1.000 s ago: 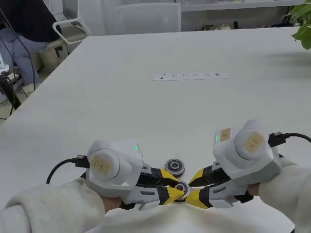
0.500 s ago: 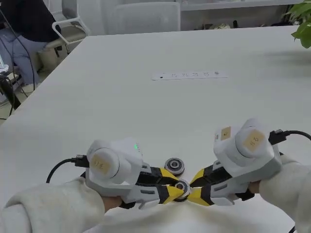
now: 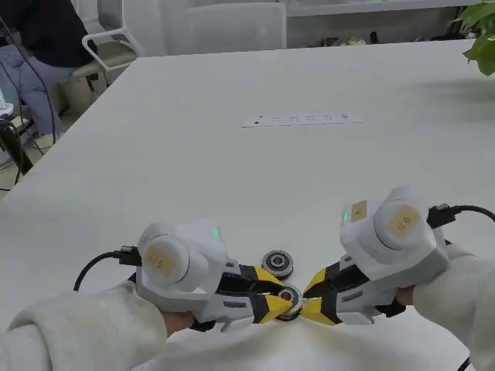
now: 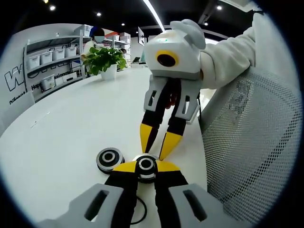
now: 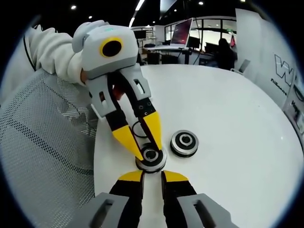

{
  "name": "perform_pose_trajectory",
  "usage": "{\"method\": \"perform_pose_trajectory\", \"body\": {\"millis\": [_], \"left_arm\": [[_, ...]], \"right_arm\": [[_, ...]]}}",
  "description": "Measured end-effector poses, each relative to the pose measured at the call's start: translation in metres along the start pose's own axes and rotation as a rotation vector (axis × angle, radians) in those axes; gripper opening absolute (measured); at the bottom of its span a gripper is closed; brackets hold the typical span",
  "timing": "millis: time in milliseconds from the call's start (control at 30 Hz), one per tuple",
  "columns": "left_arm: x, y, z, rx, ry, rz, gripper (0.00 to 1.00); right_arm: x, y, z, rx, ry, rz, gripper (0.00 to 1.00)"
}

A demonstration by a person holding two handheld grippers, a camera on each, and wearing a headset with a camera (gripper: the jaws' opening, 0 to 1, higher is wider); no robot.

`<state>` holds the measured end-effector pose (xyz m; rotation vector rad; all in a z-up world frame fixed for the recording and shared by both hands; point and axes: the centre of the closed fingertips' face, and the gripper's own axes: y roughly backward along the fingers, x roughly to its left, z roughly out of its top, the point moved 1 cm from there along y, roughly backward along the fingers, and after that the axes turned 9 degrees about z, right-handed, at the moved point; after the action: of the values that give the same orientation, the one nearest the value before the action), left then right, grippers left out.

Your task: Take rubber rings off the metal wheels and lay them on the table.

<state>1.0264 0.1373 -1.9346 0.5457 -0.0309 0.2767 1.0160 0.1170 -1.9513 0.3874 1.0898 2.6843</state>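
Presently the near wheel point(image 3: 289, 297) lies flat on the tabletop point(image 3: 232, 170), axle pointing up, close to the near edge and directly between the two tools. The left tongs point(image 4: 146, 166) come in from the left and the right tongs point(image 5: 152, 176) from the right, so the tips meet head-on over the wheel and both hands are about equally close to it. Left tongs: opened only to the wheel's width, one yellow tip against each side of the rim, clamped on the near wheel. Right tongs: narrowed to a slim gap, with the tips at the wheel's right rim and touching or almost touching it. I cannot tell whether they pinch the rubber ring point(image 5: 151, 165) or merely rest against it. The dark ring appears seated around the metal hub, not yet lifted. The second wheel point(image 3: 277, 263) sits flat just beyond the first, slightly to the left, near it but not touching, with its own ring on. Judgement: the next move turns on the right tips getting hold of the ring's edge while the left tongs brace the hub. With the tools opposed along one left-right line, a pull to the right and upward should peel it, and a slip could knock the second wheel.
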Motion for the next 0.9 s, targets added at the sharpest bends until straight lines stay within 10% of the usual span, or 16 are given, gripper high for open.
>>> {"method": "perform_pose_trajectory", "body": {"millis": [467,900], "left_arm": [[0.0003,-0.0001,-0.0001,-0.002,0.005,0.000,0.07],[0.0001,0.0010,0.0002,-0.004,0.011,0.000,0.07]], "right_arm": [[-0.0009,-0.0022,-0.0019,0.048,0.072,-0.015,0.10],[-0.0048,-0.0020,-0.0025,0.014,-0.056,-0.024,0.00]]}}
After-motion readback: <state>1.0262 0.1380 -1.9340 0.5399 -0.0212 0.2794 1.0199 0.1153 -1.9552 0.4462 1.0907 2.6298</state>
